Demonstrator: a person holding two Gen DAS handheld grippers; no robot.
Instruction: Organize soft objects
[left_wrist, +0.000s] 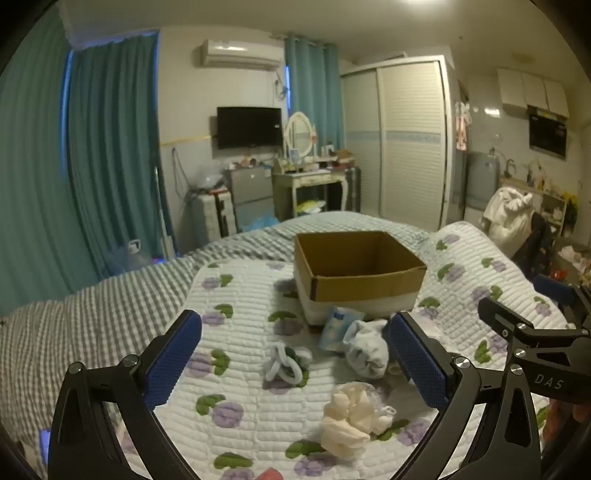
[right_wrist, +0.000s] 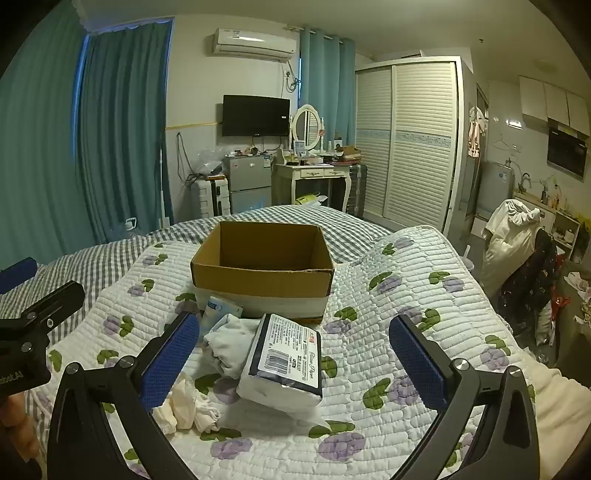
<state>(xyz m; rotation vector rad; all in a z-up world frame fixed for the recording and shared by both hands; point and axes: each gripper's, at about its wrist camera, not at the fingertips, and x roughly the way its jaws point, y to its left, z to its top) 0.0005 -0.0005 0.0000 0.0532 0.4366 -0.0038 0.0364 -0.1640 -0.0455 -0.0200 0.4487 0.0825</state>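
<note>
An open cardboard box (left_wrist: 364, 280) (right_wrist: 263, 282) stands on the flowered quilt. In front of it lie a small blue packet (left_wrist: 338, 326) (right_wrist: 218, 308), a bunched grey-white cloth (left_wrist: 365, 349) (right_wrist: 231, 345), a cream cloth (left_wrist: 349, 417) (right_wrist: 184, 406), a green-and-white scrunchie bundle (left_wrist: 286, 363) and a white tissue pack (right_wrist: 282, 363). My left gripper (left_wrist: 295, 362) is open above the scrunchie. My right gripper (right_wrist: 293, 362) is open around the tissue pack, apart from it. Both are empty.
The quilt (right_wrist: 406, 295) lies on a grey checked bedsheet (left_wrist: 92, 317). Behind the bed stand a dressing table (right_wrist: 317, 177), a small fridge (right_wrist: 249, 184) and a wardrobe (right_wrist: 410, 147). A chair with clothes (right_wrist: 517, 251) is at the right.
</note>
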